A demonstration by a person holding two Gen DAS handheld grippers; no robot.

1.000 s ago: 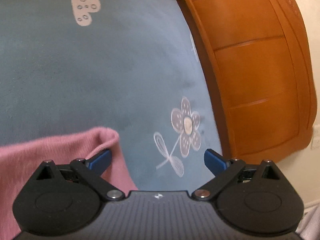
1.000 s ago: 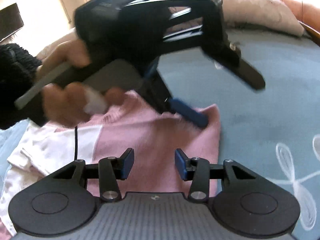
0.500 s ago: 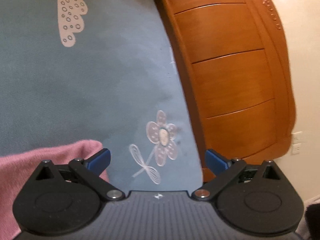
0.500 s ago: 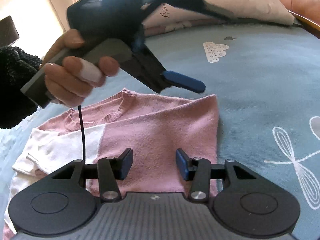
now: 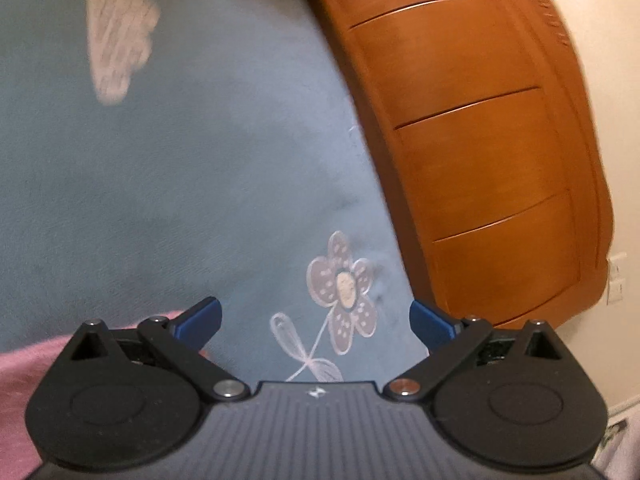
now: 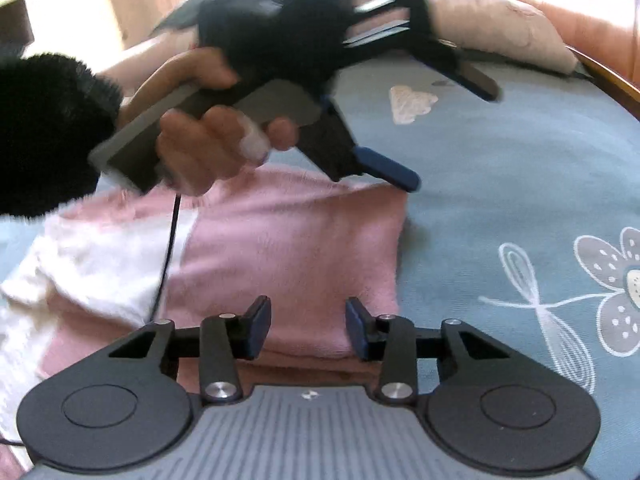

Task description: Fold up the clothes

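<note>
The sweater [image 6: 288, 248], pink with a white panel, lies partly folded on the bed [image 6: 500, 184], its right edge forming a straight fold line and its near hem just ahead of the right hand-held gripper [image 6: 307, 328]. That gripper points down at the hem with its jaws closing; the pink fabric appears in the gap between the pads, but the pads do not press on it, so nothing is gripped yet. Its placement suggests it is set to take the near hem for the next fold. The left hand-held gripper [image 5: 316, 316] hangs above the far right corner of the sweater, jaws spread wide and empty; in its own view only a strip of pink fabric [image 5: 24, 364] shows at the lower left, beside the left finger. The hand [image 6: 208, 148] carrying it is clear of the cloth, which leaves the fold undisturbed. Open room: the blue cover to the right of the sweater is bare apart from its printed flower [image 6: 616, 292] and cloud [image 6: 412, 102], giving space to lay or shift the garment. Limits: the wooden headboard [image 5: 480, 168] bounds the bed on the far side, and a pillow [image 6: 500, 36] lies along it.
</note>
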